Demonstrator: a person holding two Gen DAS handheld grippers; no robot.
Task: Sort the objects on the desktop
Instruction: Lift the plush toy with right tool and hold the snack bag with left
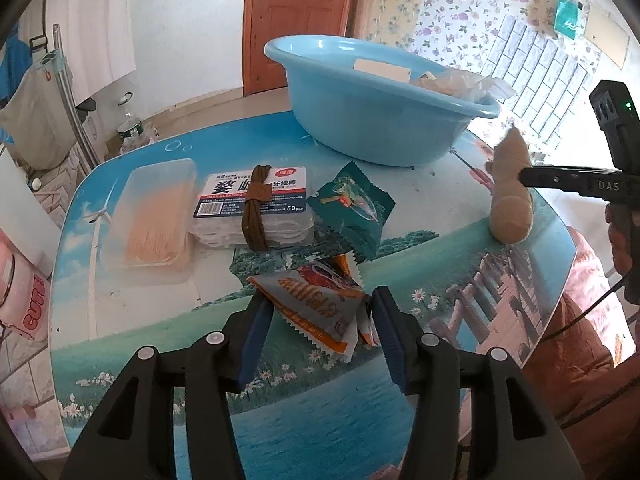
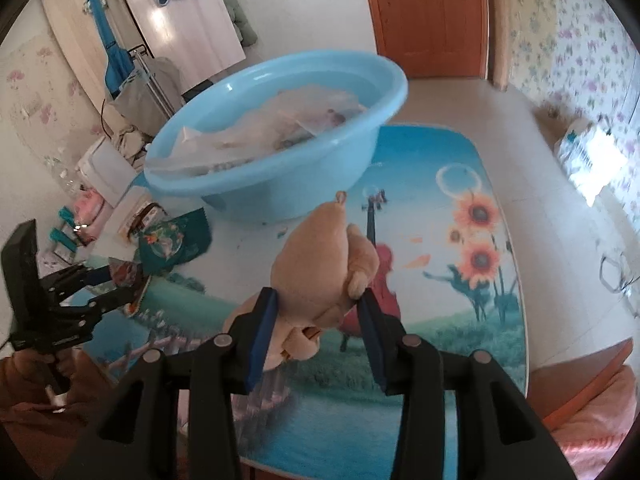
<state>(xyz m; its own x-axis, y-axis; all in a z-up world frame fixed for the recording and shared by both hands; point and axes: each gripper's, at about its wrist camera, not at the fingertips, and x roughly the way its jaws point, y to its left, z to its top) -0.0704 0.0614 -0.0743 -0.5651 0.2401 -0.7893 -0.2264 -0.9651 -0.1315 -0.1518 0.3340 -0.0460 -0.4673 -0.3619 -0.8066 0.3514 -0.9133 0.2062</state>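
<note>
Left wrist view: the left gripper (image 1: 320,312) has its blue pads around a snack packet (image 1: 320,308) lying near on the table (image 1: 160,340). The pads sit against the packet's two edges, so it looks pinched, though lightly. Farther off lie a green packet (image 1: 350,210), a floss box (image 1: 252,208) with a brown cord (image 1: 254,208) on it, and a clear tray (image 1: 154,216) to the left. The basin (image 1: 380,108) stands at the far side, already holding some wrappers. At the right edge the right gripper (image 1: 524,178) grips a plush toy (image 1: 510,196) whose lower end touches or nearly touches the table.

Right wrist view: the right gripper (image 2: 318,308) pinches the toy (image 2: 320,272) across its body, between both pads, with the basin (image 2: 280,140) just beyond it and to the left. The left gripper (image 2: 120,280) shows at the left, over its packet.

To do this well, I would lift the toy clear of the basin's rim before moving over it, and release only above the inside. The packet's hold looks thin; a firmer squeeze before lifting should keep it from slipping out.
</note>
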